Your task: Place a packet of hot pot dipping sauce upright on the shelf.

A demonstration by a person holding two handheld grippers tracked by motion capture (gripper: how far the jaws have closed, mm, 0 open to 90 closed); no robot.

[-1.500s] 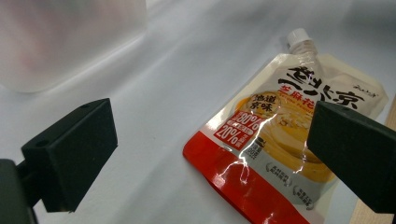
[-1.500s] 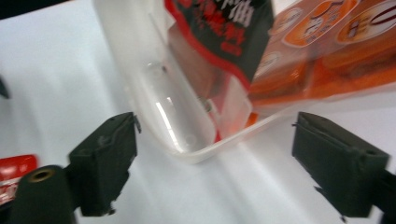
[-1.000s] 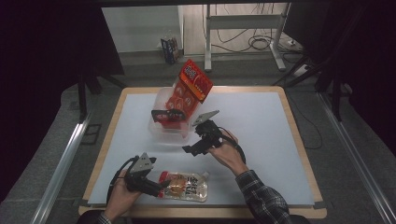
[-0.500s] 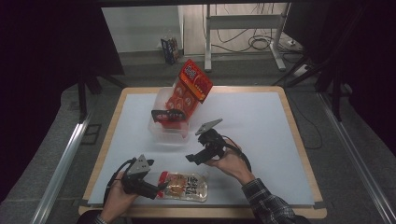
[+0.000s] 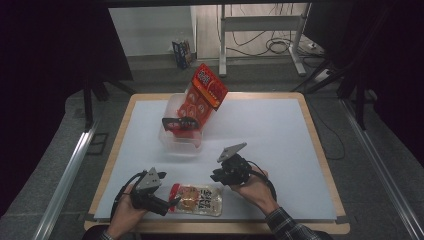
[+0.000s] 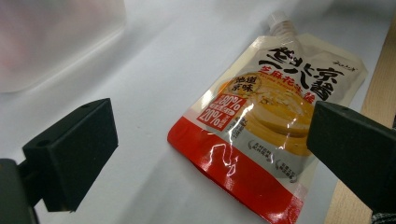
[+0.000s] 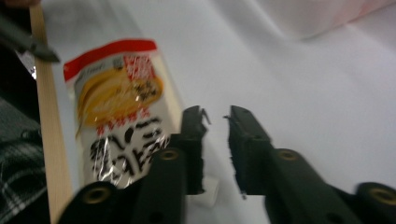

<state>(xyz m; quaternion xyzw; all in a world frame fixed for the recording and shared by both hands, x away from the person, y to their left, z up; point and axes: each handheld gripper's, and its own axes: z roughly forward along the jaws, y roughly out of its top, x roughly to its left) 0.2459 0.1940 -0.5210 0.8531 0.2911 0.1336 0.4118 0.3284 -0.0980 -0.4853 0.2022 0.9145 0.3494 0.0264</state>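
A flat sauce pouch (image 5: 197, 199) with a red bottom edge and a white spout lies near the table's front edge. My left gripper (image 5: 169, 203) rests at its left end, jaws wide open. In the left gripper view the pouch (image 6: 261, 121) lies between and beyond the left gripper (image 6: 210, 154). My right gripper (image 5: 216, 177) hovers by the spout end. In the right gripper view the right gripper (image 7: 217, 116) has just been closing to a narrow gap through which bare table shows. The white spout cap (image 7: 208, 192) lies under the jaws, beside the pouch (image 7: 121, 116).
A clear plastic bin (image 5: 172, 137) stands at the table's middle left with a red snack bag (image 5: 202, 95) leaning out of it and a dark packet (image 5: 179, 123) inside. The wooden table edge (image 5: 215, 227) runs just in front of the pouch.
My right gripper has moved from beside the bin toward the front, down to the pouch's spout end, and its jaws have narrowed. The left gripper and the pouch have stayed put.
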